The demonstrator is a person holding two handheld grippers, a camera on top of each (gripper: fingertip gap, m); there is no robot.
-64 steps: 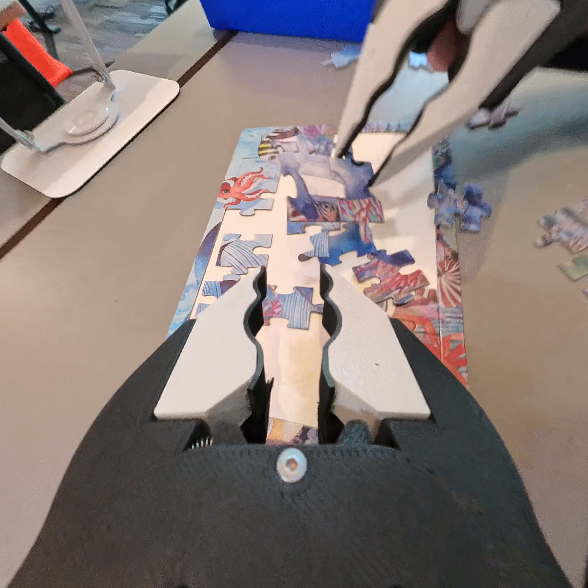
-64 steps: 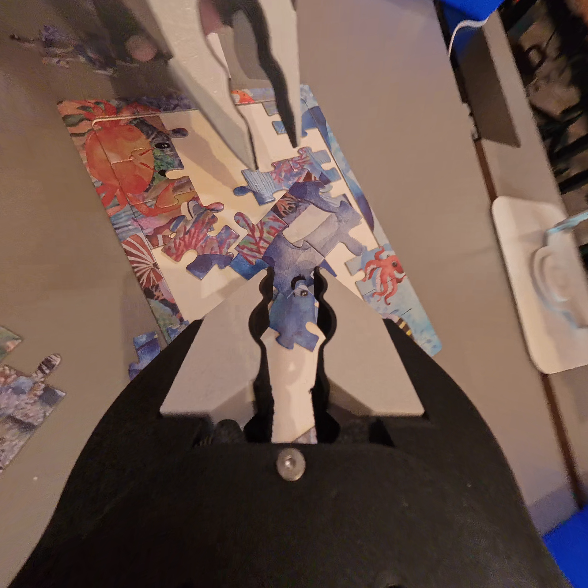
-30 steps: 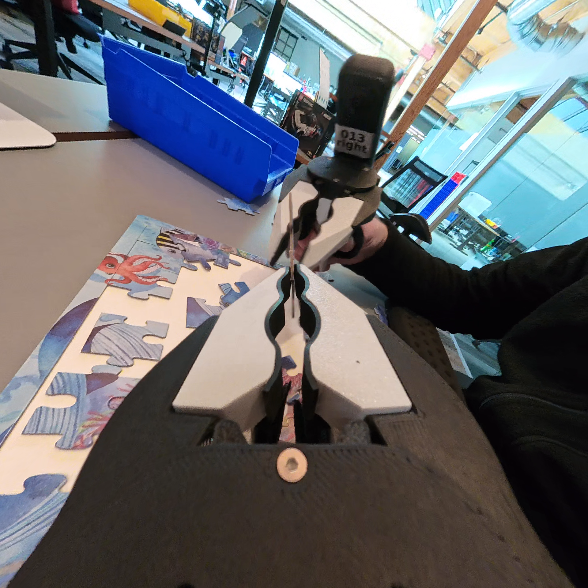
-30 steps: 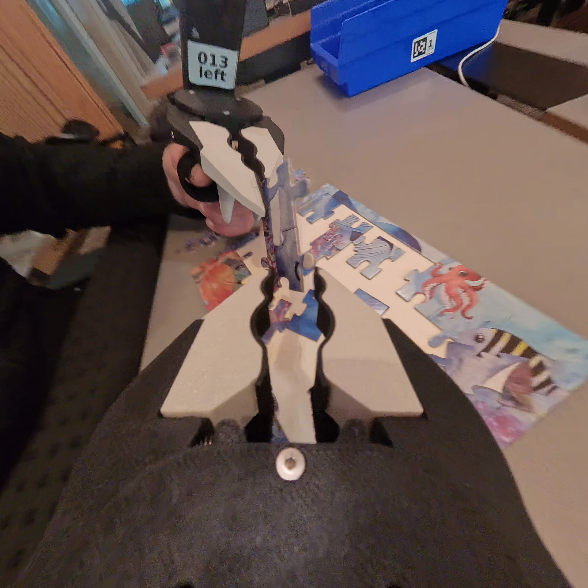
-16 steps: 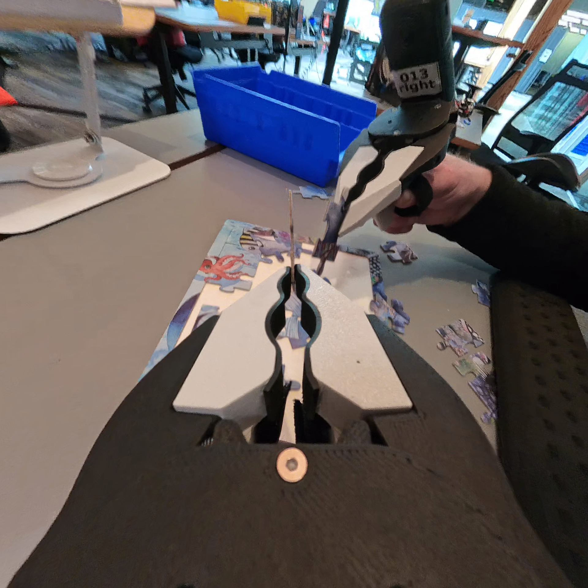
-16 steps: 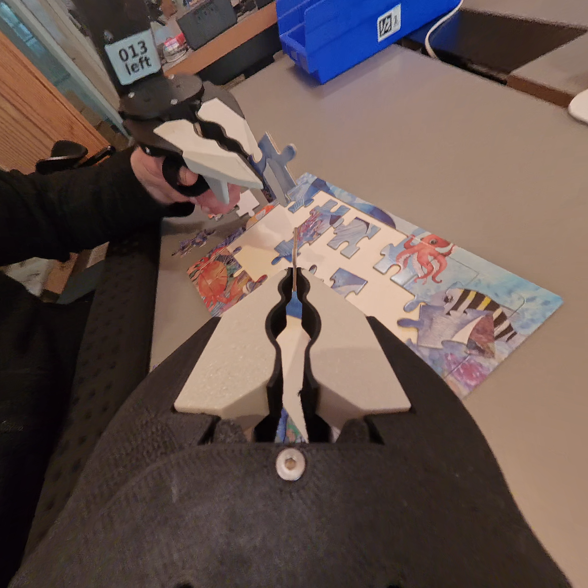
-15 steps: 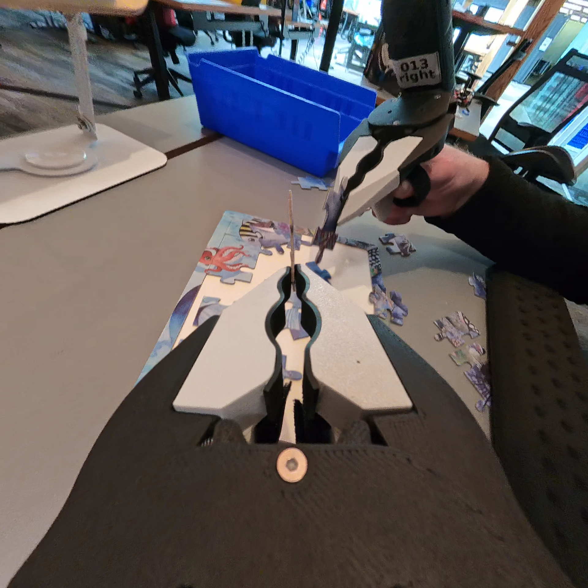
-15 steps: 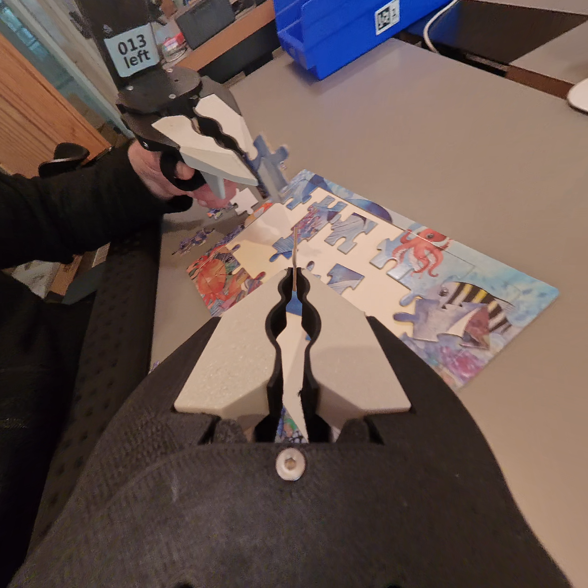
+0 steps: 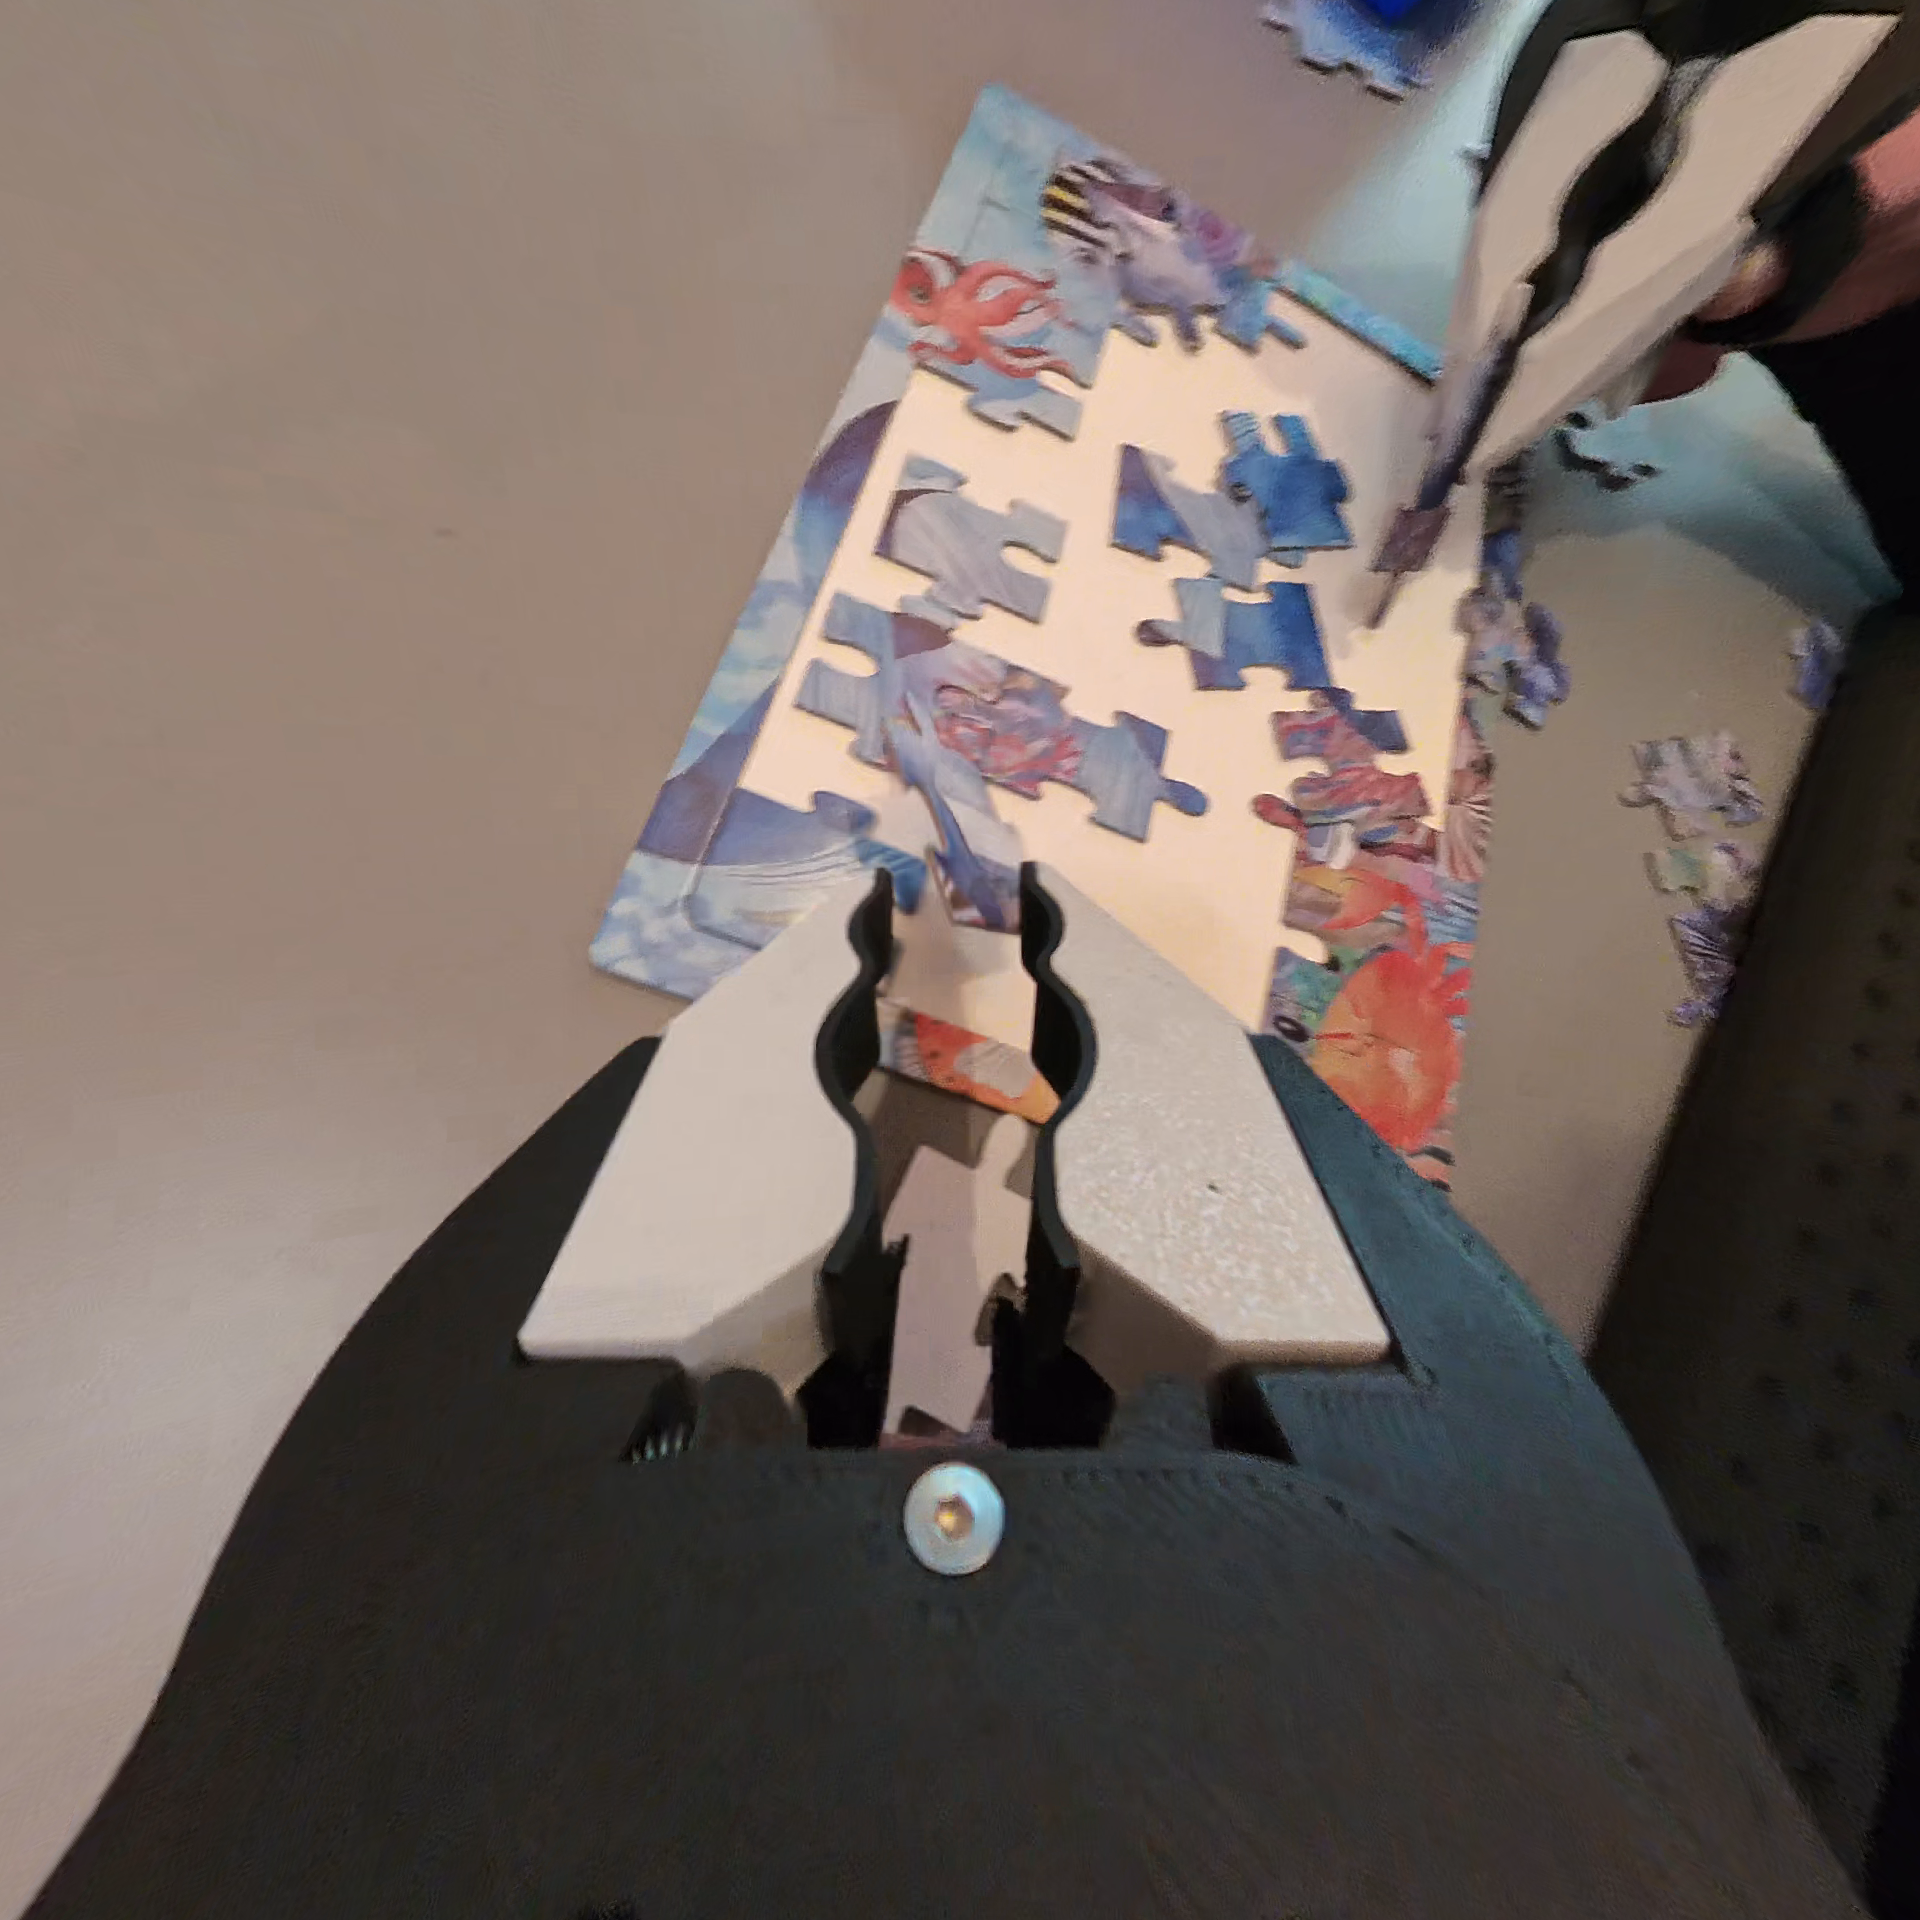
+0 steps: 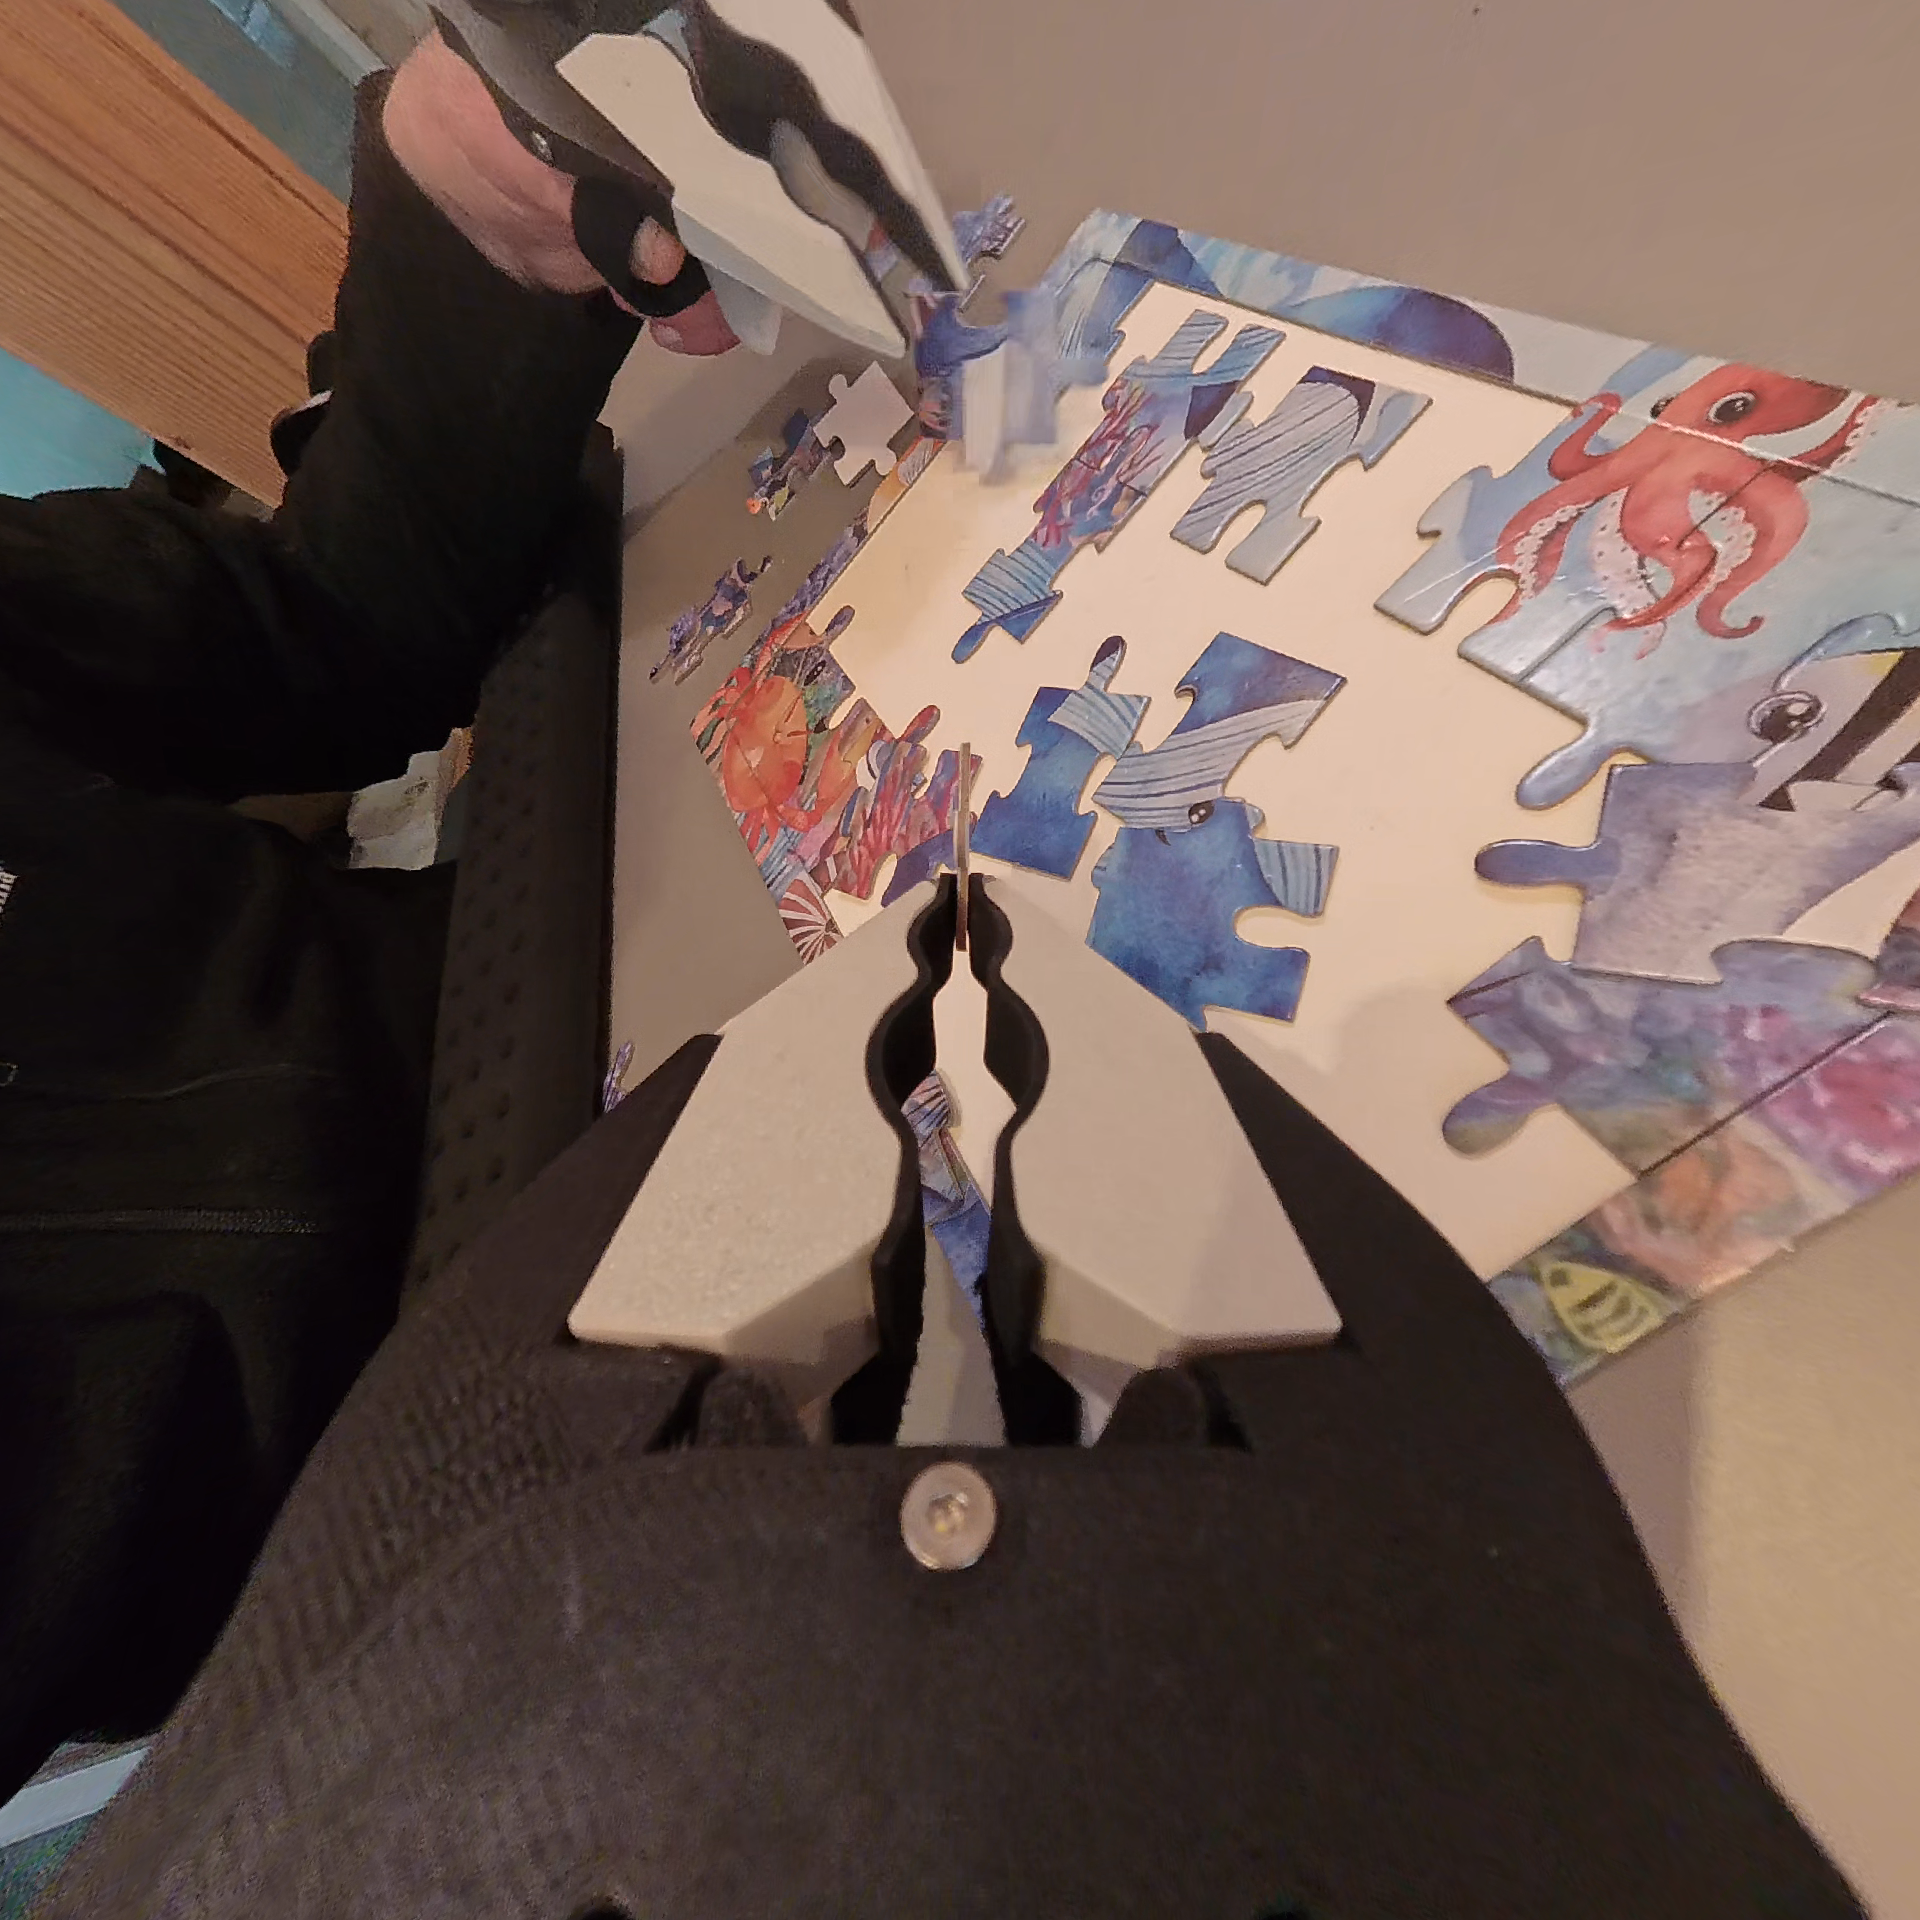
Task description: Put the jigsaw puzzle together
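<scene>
While right gripper (image 10: pixel 961 894) jaws are clamped on a puzzle piece (image 10: pixel 965 821), it stands edge-on, long axis running out along the jaws. Just beyond: blue whale pieces (image 10: pixel 1164 821) loose on the board's (image 10: pixel 1382 1091) bare cream field, slightly right of the jaw line. Piece must be laid flat to seat; my judgement. Left gripper (image 9: pixel 953 894) jaws apart; a blurred blue piece (image 9: pixel 961 831) sits just past the tips, contact unclear. Left hangs over the board's opposite end, so right is nearer the whale cluster. Spare pieces (image 9: pixel 1694 790) lie off-board on the surface (image 9: pixel 416 520).
</scene>
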